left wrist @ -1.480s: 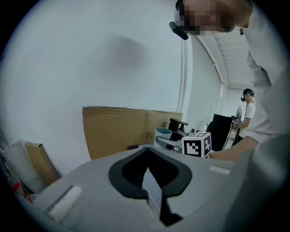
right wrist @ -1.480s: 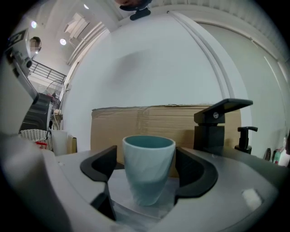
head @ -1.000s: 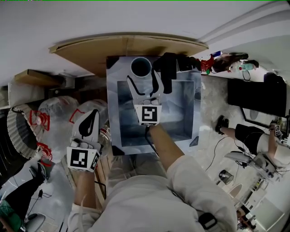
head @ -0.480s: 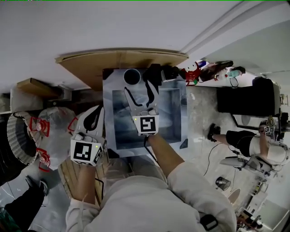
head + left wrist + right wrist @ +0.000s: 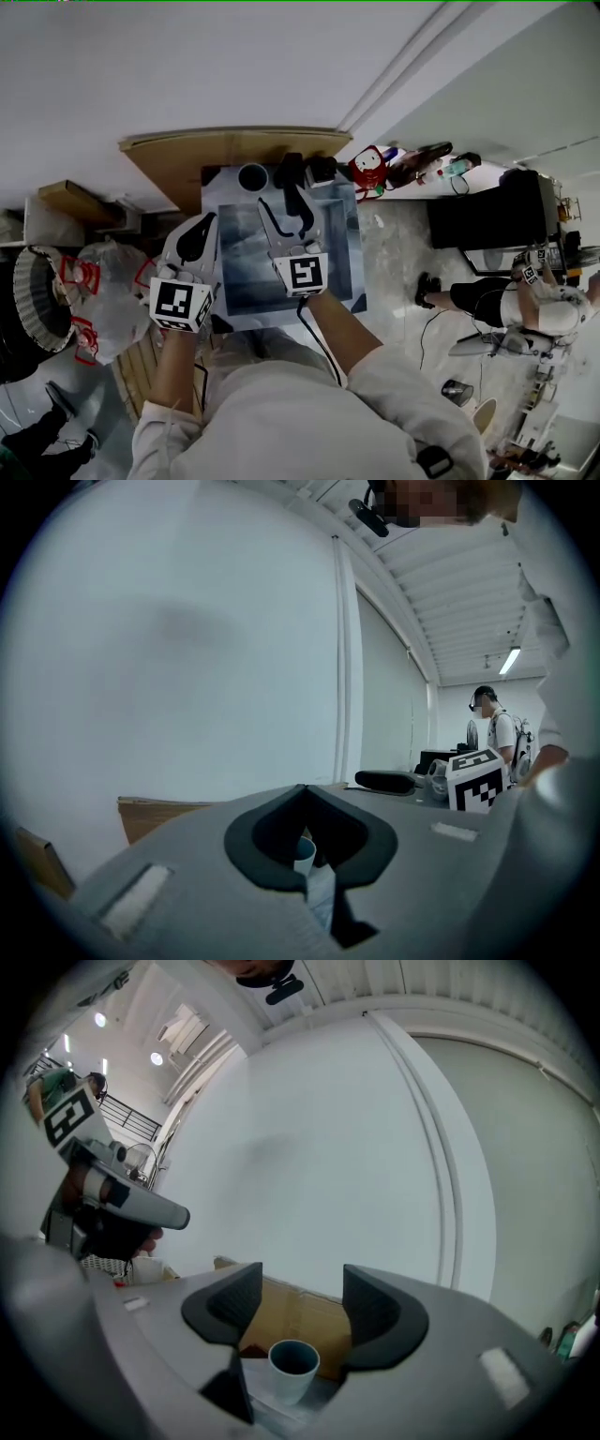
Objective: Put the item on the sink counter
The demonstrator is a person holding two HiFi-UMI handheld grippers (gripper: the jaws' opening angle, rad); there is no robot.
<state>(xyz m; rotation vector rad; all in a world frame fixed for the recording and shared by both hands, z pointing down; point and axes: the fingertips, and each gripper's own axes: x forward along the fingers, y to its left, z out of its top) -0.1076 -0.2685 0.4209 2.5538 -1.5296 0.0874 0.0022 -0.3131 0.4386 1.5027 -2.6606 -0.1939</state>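
Head view: from up on the person's head, looking steeply down on the sink (image 5: 244, 272).
Left gripper view: rides on the left gripper (image 5: 206, 220), looking level at the white wall (image 5: 187, 649).
Right gripper view: rides on the right gripper (image 5: 277, 199), facing that wall too.
Shared: all three see the cup (image 5: 293, 1365).

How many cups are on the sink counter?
1. The cup stands at the back left corner of the sink counter, behind the basin. Another might hide under the person's arms.
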